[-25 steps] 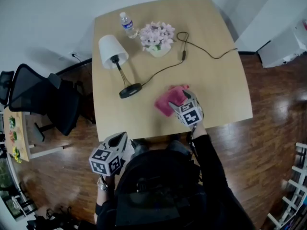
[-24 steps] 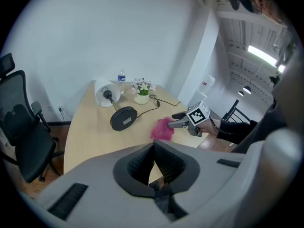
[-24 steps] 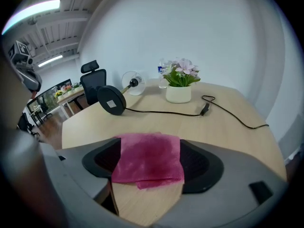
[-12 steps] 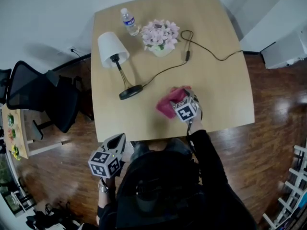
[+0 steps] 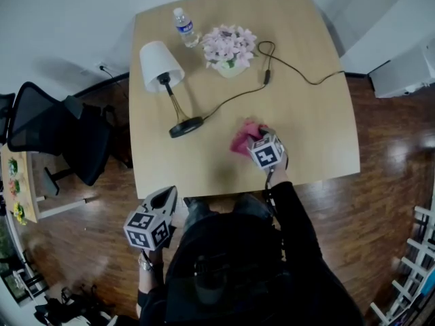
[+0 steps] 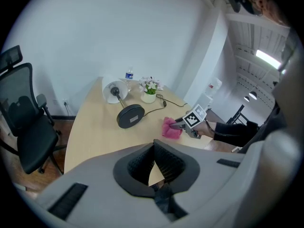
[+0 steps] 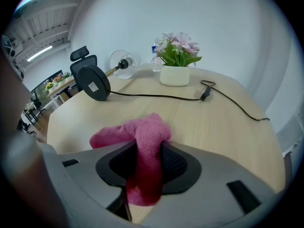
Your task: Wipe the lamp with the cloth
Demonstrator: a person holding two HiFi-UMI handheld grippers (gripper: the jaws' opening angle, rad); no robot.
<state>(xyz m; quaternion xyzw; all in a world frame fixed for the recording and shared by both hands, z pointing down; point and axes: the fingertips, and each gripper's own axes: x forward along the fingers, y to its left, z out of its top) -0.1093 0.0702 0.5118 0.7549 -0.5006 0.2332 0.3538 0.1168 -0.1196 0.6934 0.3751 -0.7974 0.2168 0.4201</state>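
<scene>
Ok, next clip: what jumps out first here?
The bright pink cloth, bunched up between the jaws of the right gripper, which have just been closing on it near the front edge of the light wooden table. Next, the white-shaded desk lamp with a round black base, lying on its side at the table's far left.

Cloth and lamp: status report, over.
Right gripper jaws just closing, pinching the cloth. Left gripper shut, empty. Lamp untouched, far left. Cord crosses the way to it.
</scene>
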